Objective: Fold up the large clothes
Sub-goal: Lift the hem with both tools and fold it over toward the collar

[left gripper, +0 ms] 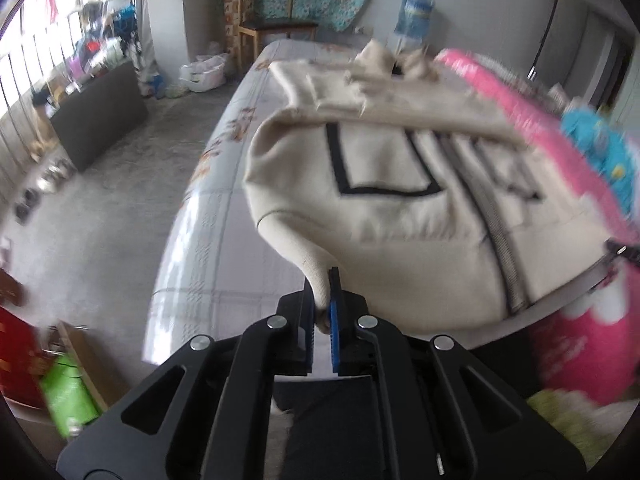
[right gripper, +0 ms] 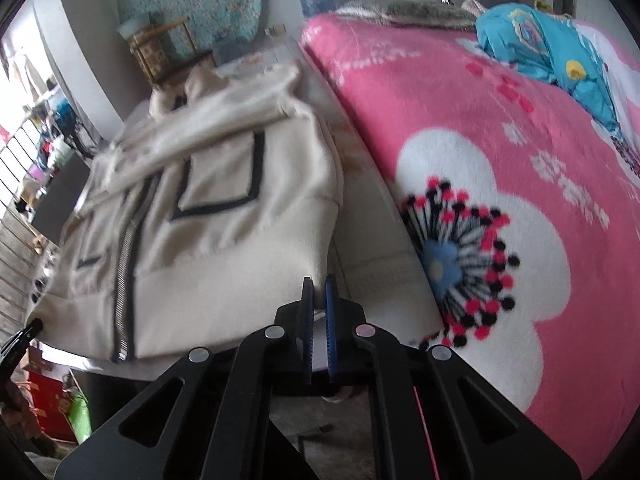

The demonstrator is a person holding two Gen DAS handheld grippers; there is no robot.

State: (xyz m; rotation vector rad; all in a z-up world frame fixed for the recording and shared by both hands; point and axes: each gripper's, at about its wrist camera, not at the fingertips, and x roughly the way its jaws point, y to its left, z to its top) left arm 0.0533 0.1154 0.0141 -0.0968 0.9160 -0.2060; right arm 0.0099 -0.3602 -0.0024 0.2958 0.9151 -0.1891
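A cream zip-up jacket (left gripper: 400,208) with black-outlined pockets lies spread on the bed, sleeves folded across its chest. My left gripper (left gripper: 322,296) is shut on the jacket's bottom left corner, which is pulled up into a peak. In the right wrist view the same jacket (right gripper: 224,216) shows with its zipper (right gripper: 126,280) running toward me. My right gripper (right gripper: 319,296) is shut on the jacket's bottom right hem corner. The left gripper's tip (right gripper: 24,334) shows at the far left edge.
The bed's pale sheet (left gripper: 208,248) lies under the jacket. A pink flowered blanket (right gripper: 500,184) covers the bed's right side, with a blue bundle (right gripper: 552,48) on it. A wooden chair (left gripper: 272,20) stands past the bed. The floor (left gripper: 100,220) lies to the left.
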